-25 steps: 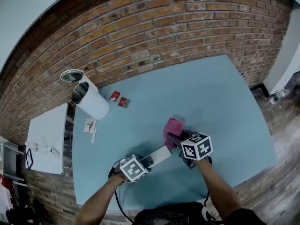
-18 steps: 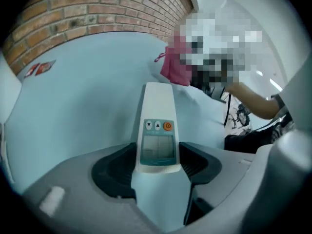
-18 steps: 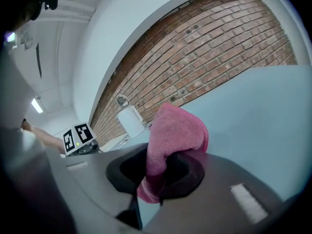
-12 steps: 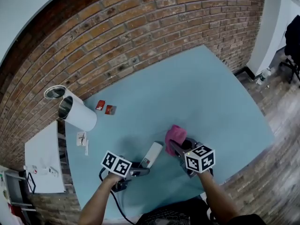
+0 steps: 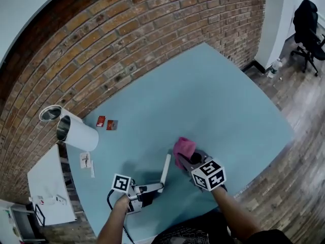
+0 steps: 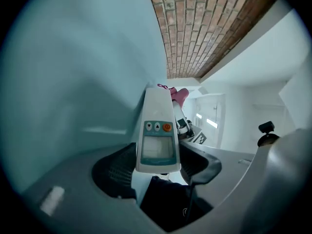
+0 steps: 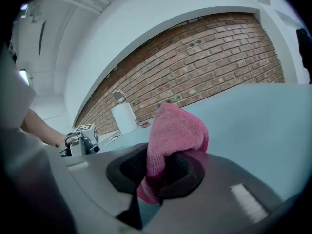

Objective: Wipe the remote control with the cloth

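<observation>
A pale blue table (image 5: 223,100) is filling the head view, with a red brick wall (image 5: 152,29) running along its far edge and wood flooring showing at 3 o'clock. At 9 o'clock two white cylindrical canisters (image 5: 76,131) are lying tipped together, with small red packets (image 5: 106,123) just beside them.

The left gripper (image 5: 152,187) is clamping its jaws on the near end of the remote control (image 5: 165,169). The jaws are standing wide across the slab-like body, pads pressing on both sides. In the left gripper view the remote control (image 6: 157,135) is showing smooth white hard plastic with a teal panel, a grey display and three small buttons, one of them orange. Its long axis is running straight out from the jaws. In the head view it is pointing from 6 toward 12 o'clock and showing only a narrow edge, so its face appears to be turned sideways.

The right gripper (image 5: 185,159) is pinching a pink terry cloth (image 5: 184,146), its jaws nearly together on the soft folded bundle. In the right gripper view the cloth (image 7: 175,130) is bulging up and over the pads, nubbly and limp.

The cloth is sitting at about 2 o'clock from the remote's far tip, just beside it; whether they are touching cannot be told. The right hand is the nearer to that free end, so the wipe is likely calling for a stroke along the long axis toward the left jaws.
</observation>
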`<state>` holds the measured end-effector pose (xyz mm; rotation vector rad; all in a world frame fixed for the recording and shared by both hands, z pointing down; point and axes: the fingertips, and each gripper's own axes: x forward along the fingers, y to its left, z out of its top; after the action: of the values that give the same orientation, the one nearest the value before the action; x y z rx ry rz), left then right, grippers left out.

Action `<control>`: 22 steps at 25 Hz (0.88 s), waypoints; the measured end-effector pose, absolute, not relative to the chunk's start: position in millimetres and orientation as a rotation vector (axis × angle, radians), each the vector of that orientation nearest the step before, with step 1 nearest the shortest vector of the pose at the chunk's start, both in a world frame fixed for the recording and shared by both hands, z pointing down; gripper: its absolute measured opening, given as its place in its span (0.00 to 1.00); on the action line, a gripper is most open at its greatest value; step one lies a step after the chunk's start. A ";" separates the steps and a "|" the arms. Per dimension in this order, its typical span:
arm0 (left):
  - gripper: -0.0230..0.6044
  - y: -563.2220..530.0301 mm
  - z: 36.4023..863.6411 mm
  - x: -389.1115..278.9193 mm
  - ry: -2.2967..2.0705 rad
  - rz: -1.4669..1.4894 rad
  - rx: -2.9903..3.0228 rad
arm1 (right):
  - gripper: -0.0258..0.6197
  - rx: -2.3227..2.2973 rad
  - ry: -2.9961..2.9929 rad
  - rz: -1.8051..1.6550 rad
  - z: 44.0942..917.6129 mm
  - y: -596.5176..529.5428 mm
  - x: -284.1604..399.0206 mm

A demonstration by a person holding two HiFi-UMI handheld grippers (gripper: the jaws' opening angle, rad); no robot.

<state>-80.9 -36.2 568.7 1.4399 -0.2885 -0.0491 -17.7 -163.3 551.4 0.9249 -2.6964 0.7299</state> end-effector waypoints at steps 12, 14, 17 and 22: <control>0.48 -41.1 566.6 -81.8 -0.253 -0.189 1.407 | 0.14 0.825 -2.710 0.692 552.3 -148.3 -48.2; 0.48 -42.0 565.7 -82.7 -0.250 -0.210 1.404 | 0.14 0.825 -2.708 0.698 552.1 -145.6 -49.7; 0.48 -43.4 564.6 -84.4 -0.253 -0.242 1.407 | 0.14 0.823 -2.711 0.704 551.1 -140.1 -53.2; 0.48 -43.0 561.6 -83.2 -0.238 -0.297 1.416 | 0.14 0.797 -2.717 0.697 546.4 -126.3 -61.0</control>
<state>-83.2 -43.0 561.6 1.4162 -0.2384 -0.2967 -61.0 -126.3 546.4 0.7975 -2.7167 0.6968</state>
